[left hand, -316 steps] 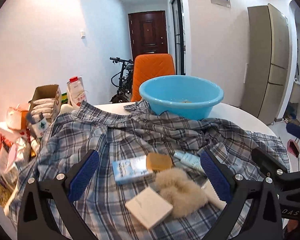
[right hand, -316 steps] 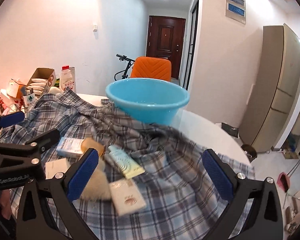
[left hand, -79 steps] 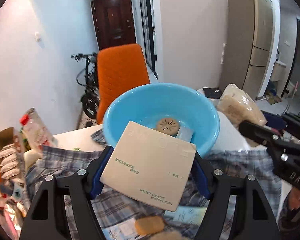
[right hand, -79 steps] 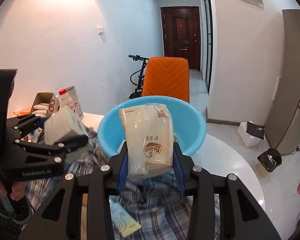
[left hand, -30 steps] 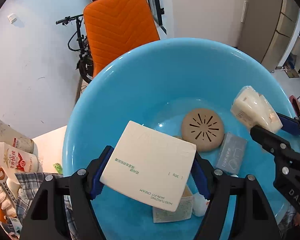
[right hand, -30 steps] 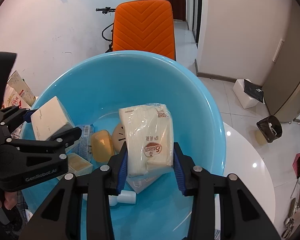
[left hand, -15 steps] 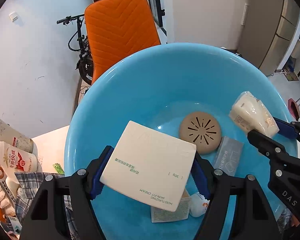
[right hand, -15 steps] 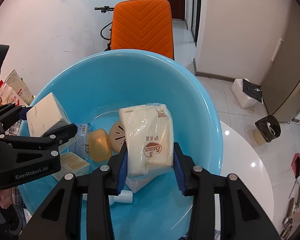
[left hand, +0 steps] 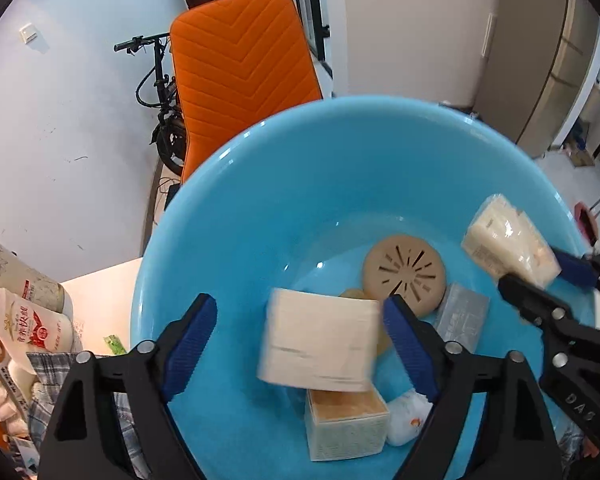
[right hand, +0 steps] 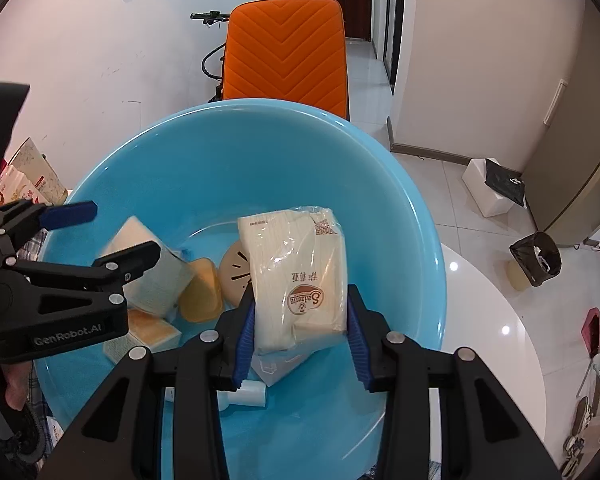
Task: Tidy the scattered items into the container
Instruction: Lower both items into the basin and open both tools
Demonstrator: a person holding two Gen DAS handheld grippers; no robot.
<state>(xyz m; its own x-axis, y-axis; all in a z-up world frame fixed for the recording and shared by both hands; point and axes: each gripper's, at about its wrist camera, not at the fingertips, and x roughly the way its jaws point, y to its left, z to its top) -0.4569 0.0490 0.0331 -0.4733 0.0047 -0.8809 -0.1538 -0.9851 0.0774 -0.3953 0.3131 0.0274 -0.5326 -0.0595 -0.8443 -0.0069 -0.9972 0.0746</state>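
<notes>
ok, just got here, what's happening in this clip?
A person with two handheld grippers is tidying items into the blue basin. The left gripper is open, and the cream box, blurred, is dropping between its fingers toward the items lying below. The right gripper holds the wrapped tissue pack over the basin, not yet let go.

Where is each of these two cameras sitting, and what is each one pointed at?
Left wrist: rides the left gripper, looking down into the blue basin; its open fingers flank a cream box, blurred.
Right wrist: rides the right gripper, above the same basin, shut on a tissue pack.
Shared: the basin, the orange chair, and each other's gripper.
</notes>
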